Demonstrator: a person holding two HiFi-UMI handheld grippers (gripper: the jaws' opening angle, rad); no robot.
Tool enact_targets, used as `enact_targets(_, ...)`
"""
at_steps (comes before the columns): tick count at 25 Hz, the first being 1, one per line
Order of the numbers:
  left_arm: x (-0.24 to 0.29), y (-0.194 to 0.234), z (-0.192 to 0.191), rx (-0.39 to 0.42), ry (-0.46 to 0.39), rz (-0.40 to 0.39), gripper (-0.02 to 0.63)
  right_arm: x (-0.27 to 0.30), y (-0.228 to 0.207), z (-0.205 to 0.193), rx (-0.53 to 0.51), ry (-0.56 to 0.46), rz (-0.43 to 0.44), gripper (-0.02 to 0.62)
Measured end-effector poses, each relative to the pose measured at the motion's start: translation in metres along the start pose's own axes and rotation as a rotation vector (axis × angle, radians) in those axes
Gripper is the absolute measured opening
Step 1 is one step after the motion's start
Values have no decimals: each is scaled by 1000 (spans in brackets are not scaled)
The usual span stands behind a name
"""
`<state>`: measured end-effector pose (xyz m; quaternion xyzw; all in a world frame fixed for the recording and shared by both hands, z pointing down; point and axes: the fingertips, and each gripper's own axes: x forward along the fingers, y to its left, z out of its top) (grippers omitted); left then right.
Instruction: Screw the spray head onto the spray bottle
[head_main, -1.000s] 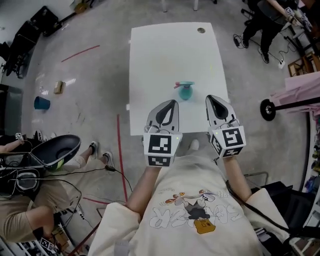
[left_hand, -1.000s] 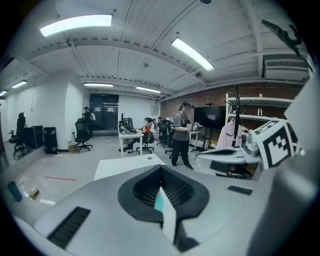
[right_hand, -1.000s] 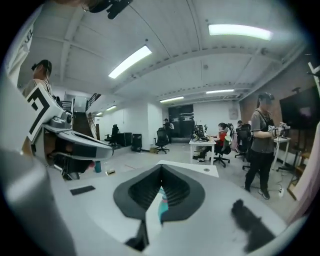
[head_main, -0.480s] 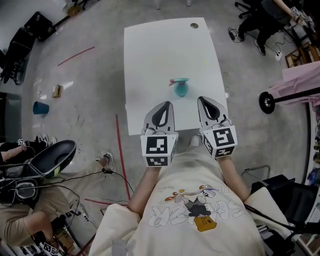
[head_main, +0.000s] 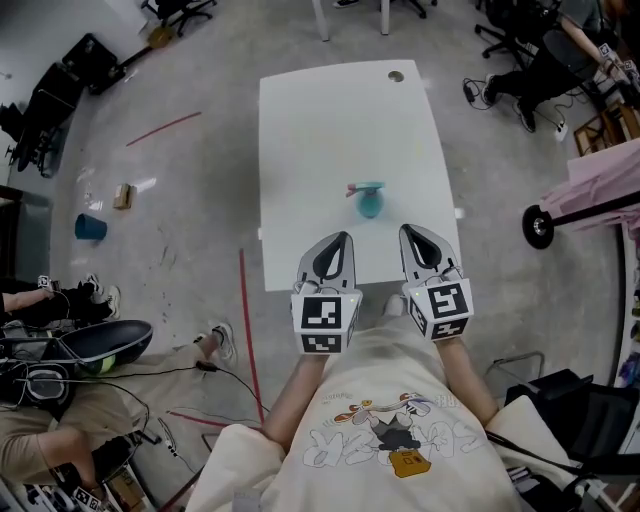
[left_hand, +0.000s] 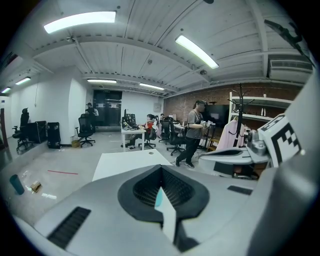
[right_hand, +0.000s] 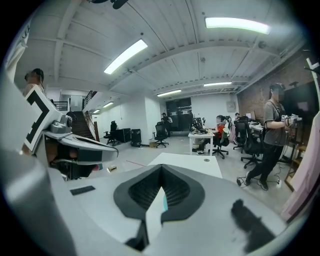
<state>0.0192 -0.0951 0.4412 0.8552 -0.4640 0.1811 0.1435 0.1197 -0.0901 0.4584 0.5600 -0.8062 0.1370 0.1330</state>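
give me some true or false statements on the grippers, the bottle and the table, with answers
1. The left gripper and the right gripper are both shut with nothing between their jaws. True.
2. The left gripper holds the teal spray bottle. False: the bottle stands on the white table, ahead of both grippers and apart from them.
3. The table has a round hole near its far edge. True.
4. A blue container sits on the table beside the bottle. False: it lies on the floor, well off to the left of the table.
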Motion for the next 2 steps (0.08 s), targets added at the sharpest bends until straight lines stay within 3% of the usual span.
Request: enact_targets(2,-4,1,0,-6,10,-1,6,-3,4,0,6,12,2,5)
